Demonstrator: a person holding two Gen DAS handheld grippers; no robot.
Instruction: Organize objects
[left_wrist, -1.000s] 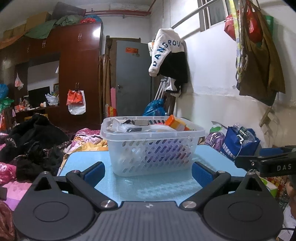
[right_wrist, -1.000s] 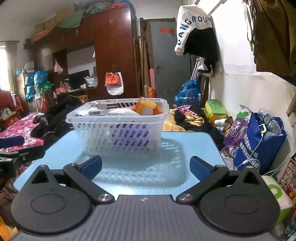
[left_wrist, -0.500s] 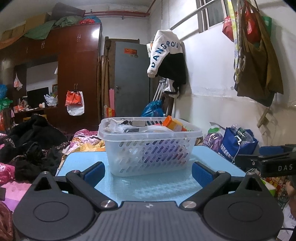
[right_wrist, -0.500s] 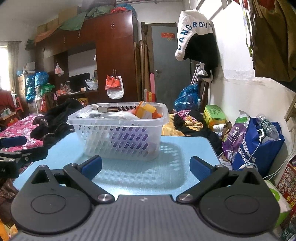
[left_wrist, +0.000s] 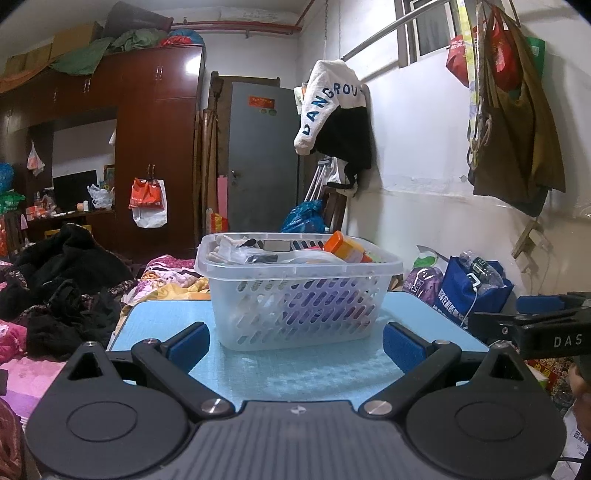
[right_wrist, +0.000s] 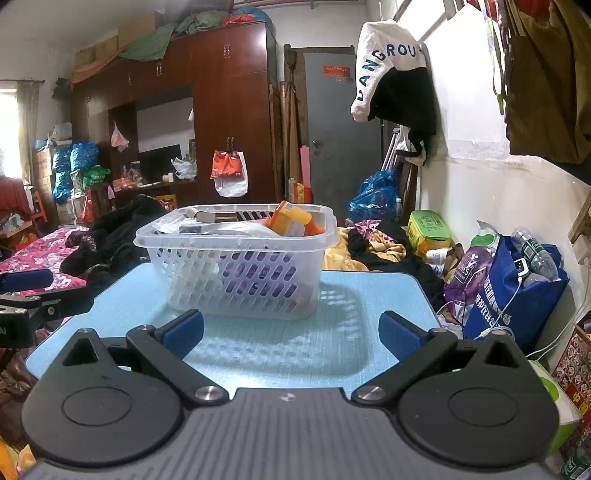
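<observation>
Since the filled basket (left_wrist: 299, 291) sits toward the table's (right_wrist: 258, 347) far edge, straight ahead of both tools, neither is clearly nearer; left gripper (left_wrist: 295, 338) and right gripper (right_wrist: 291, 332) are spread wide, empty.

Dark wood wardrobe (left_wrist: 155, 147), white wall (left_wrist: 424, 155)

A clear perforated basket (left_wrist: 295, 306) stands upright on the blue tabletop (left_wrist: 314, 369) ahead of the jaws, holding an orange-capped bottle (left_wrist: 345, 246) and sundry items.
</observation>
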